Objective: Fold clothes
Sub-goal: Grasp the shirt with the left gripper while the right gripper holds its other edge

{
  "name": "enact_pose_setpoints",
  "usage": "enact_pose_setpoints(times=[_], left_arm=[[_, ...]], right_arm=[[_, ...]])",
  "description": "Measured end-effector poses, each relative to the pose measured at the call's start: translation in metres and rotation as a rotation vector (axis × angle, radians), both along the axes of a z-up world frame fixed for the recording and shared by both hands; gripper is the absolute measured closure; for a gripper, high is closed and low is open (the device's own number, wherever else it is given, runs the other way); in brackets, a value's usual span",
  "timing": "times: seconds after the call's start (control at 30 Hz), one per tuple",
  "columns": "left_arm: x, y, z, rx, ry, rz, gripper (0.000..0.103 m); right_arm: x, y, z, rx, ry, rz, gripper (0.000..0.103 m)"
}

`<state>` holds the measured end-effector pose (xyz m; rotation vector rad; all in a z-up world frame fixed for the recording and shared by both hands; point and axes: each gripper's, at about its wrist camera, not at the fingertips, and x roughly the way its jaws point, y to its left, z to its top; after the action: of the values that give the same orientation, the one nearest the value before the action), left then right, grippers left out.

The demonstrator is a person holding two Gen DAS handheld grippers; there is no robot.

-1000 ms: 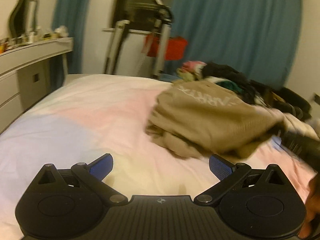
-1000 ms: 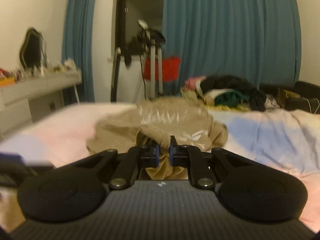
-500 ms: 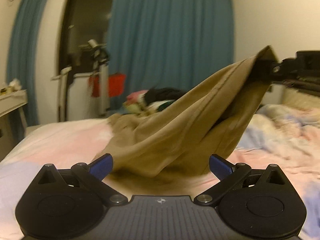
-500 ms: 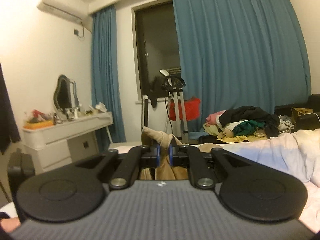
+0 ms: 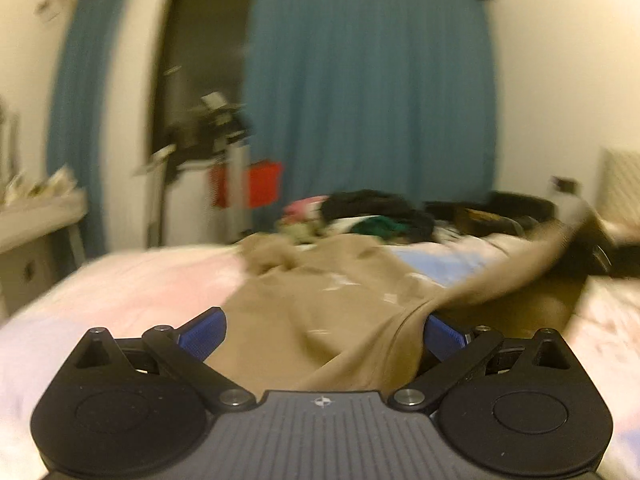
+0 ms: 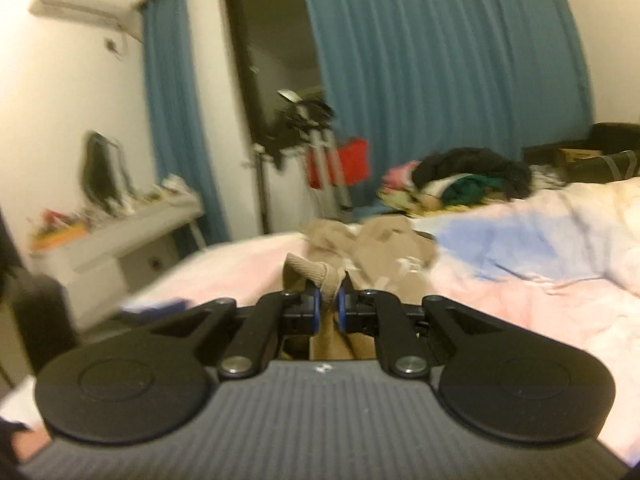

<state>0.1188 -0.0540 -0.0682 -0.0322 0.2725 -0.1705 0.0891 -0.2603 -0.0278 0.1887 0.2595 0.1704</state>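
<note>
A tan sweatshirt (image 5: pixel 320 300) with pale lettering lies spread on the bed; it also shows in the right wrist view (image 6: pixel 384 248). My left gripper (image 5: pixel 322 330) is open, and the cloth lies between its blue pads (image 5: pixel 202 332). My right gripper (image 6: pixel 327 304) is shut on the sweatshirt's ribbed cuff (image 6: pixel 312 274). In the left wrist view the sleeve stretches to the right gripper (image 5: pixel 592 240) at the far right. Both views are blurred.
The bed has a pink, blue and white cover (image 6: pixel 520 272). A pile of mixed clothes (image 5: pixel 360 216) lies at its far end. A white dresser (image 6: pixel 120 236) stands to the left. A stand with a red item (image 6: pixel 332 160) is by the blue curtains.
The right gripper has come down from its raised position, still holding the cuff. The sweatshirt has dropped flat onto the bed and now lies between the left gripper's open fingers.
</note>
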Motion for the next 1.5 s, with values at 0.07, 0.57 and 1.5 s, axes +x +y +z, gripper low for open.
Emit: enact_pose_setpoints(times=[0.07, 0.57, 1.5], left_arm=[[0.008, 0.009, 0.004, -0.036, 0.002, 0.035, 0.000], [0.054, -0.043, -0.048, 0.398, -0.027, 0.151, 0.000], [0.029, 0.006, 0.011, 0.191, -0.159, 0.308, 0.000]], right_arm=[[0.006, -0.004, -0.006, 0.011, 0.040, -0.019, 0.091], [-0.005, -0.011, 0.000, 0.025, -0.013, -0.024, 0.091], [0.026, 0.038, -0.048, -0.221, 0.179, -0.118, 0.030]])
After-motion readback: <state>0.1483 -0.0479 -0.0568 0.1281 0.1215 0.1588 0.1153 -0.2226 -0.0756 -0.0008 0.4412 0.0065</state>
